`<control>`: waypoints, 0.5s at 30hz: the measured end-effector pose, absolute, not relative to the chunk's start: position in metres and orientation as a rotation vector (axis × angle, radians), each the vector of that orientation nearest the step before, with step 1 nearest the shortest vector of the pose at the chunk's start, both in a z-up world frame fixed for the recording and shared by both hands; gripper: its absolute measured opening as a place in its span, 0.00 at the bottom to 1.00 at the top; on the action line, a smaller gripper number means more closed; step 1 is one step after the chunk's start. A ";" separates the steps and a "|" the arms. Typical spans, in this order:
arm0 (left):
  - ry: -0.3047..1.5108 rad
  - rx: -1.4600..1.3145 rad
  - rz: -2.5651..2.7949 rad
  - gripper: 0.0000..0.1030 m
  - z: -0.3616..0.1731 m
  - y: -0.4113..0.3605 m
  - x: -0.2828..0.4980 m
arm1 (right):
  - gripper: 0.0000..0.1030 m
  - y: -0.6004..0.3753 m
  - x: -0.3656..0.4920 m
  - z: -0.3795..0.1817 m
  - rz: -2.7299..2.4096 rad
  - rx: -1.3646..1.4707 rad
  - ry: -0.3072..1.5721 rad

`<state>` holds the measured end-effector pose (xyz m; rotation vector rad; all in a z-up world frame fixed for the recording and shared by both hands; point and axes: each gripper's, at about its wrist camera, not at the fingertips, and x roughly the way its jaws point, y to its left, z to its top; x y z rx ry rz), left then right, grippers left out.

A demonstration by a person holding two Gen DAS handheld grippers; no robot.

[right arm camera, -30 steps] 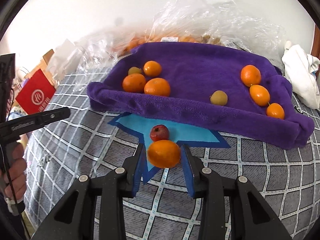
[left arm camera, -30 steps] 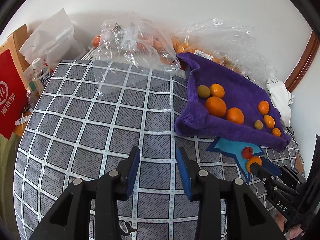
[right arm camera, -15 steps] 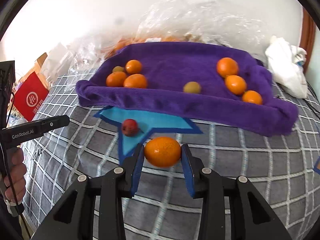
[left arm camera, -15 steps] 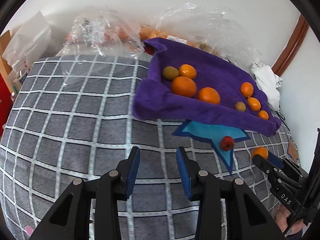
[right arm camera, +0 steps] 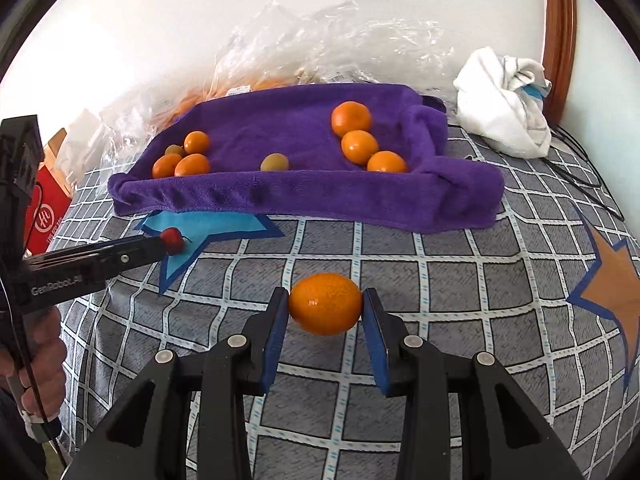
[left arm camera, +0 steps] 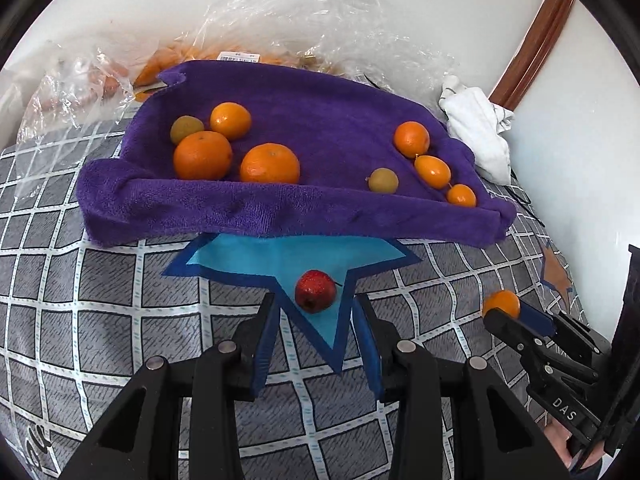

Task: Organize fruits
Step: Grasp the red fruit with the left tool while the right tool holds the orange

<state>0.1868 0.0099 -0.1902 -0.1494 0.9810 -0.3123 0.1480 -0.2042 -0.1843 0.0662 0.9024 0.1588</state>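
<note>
Two grippers are in my hands, each showing low in its own view. My right gripper [right arm camera: 325, 312] sits at lower centre of the right wrist view, level and pointing toward the back wall, its blue pads pressed on either side of an orange [right arm camera: 325, 309] that it holds above the grey checked cover [right arm camera: 440, 280]. In the left wrist view that same orange [left arm camera: 501, 304] appears at the right edge, pinched at the tip of the right gripper [left arm camera: 505, 311].

My left gripper [left arm camera: 316, 334] is at lower centre of its view, fingers spread wide with nothing between them. The red fruit [left arm camera: 315, 291] lies just ahead of the gap, on the blue star patch [left arm camera: 256, 258]. In the right wrist view the left gripper [right arm camera: 162, 247] reaches in from the left edge, held nearly level, its tip beside the red fruit [right arm camera: 173, 240]; I cannot tell whether they touch. My left hand [right arm camera: 38, 364] wraps the handle at lower left.

The purple towel [left arm camera: 304, 208] fills the middle of the left view. On it, four fruits cluster at its left, three oranges line up at its right, and one greenish fruit [left arm camera: 383, 180] lies between. Crumpled clear bags [left arm camera: 304, 20] lie behind the towel, and a white cloth [right arm camera: 504, 104] is at upper right.
</note>
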 end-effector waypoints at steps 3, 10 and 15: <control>0.979 -0.137 -0.304 0.34 -0.193 0.004 0.192 | 0.36 -0.207 0.147 -0.187 0.151 0.062 0.906; 0.976 -0.130 -0.293 0.22 -0.196 0.000 0.197 | 0.36 -0.214 0.147 -0.194 0.138 0.093 0.926; 0.975 -0.128 -0.283 0.22 -0.191 0.006 0.188 | 0.36 -0.211 0.143 -0.193 0.145 0.108 0.929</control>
